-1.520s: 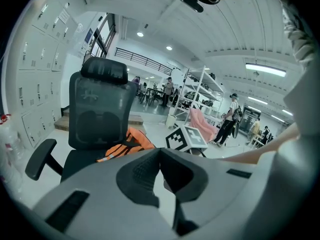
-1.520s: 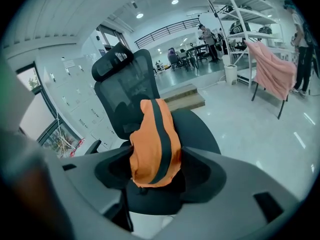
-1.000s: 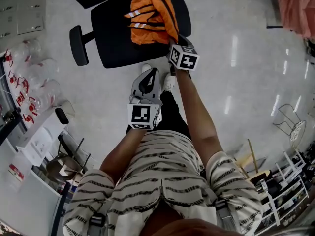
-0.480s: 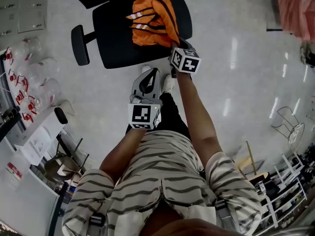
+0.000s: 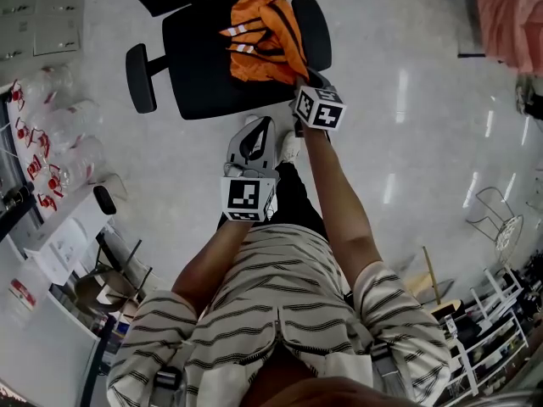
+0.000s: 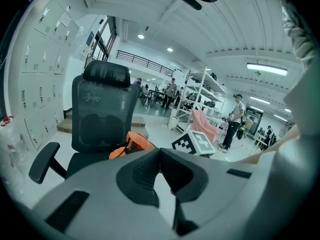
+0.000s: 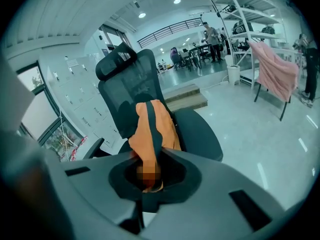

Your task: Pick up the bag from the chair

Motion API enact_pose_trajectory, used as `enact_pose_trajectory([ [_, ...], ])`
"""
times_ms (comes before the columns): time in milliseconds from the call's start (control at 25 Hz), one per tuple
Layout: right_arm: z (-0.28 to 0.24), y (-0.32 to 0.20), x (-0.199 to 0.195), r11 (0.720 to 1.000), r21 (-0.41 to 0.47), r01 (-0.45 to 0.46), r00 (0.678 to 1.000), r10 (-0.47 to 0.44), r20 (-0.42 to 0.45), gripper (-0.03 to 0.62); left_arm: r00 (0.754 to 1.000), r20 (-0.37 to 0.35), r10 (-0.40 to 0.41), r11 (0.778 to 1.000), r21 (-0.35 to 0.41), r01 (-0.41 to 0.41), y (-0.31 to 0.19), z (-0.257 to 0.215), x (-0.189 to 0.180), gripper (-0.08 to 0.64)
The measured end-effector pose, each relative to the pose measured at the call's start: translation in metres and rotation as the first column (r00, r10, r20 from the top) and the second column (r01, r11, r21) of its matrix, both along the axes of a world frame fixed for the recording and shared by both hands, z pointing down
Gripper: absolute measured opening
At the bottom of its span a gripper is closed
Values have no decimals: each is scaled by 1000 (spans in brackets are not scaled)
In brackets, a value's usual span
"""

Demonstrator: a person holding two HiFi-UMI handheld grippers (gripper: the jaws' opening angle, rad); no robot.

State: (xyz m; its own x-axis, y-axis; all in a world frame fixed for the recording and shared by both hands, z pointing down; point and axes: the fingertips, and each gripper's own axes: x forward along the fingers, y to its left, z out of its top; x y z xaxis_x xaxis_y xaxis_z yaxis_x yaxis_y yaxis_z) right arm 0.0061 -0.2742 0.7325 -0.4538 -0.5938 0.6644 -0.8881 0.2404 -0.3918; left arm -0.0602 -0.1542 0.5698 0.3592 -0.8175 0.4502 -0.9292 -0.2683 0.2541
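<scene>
I had my right gripper at the seat's near edge, jaws clamped on a fold of the orange bag; the bag lay draped on the black chair, not yet clear of it; grip made, I reckoned, lift to come; my left gripper hung low beside my leg, jaws pressed together, holding nothing.

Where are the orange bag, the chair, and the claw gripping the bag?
orange bag (image 5: 259, 49): head view, middle of its fabric.
chair (image 5: 199, 66): head view, bare seat left of the orange bag.
right gripper (image 7: 146, 174): right gripper view, between its jaw tips.
</scene>
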Motion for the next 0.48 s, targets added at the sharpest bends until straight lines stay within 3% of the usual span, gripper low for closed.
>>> enact_pose_trajectory([
  [480, -24, 0, -12, 999, 44, 31, 999, -32, 33, 25, 1000, 9, -18, 999, 29, 18, 1, -11, -6, 23],
])
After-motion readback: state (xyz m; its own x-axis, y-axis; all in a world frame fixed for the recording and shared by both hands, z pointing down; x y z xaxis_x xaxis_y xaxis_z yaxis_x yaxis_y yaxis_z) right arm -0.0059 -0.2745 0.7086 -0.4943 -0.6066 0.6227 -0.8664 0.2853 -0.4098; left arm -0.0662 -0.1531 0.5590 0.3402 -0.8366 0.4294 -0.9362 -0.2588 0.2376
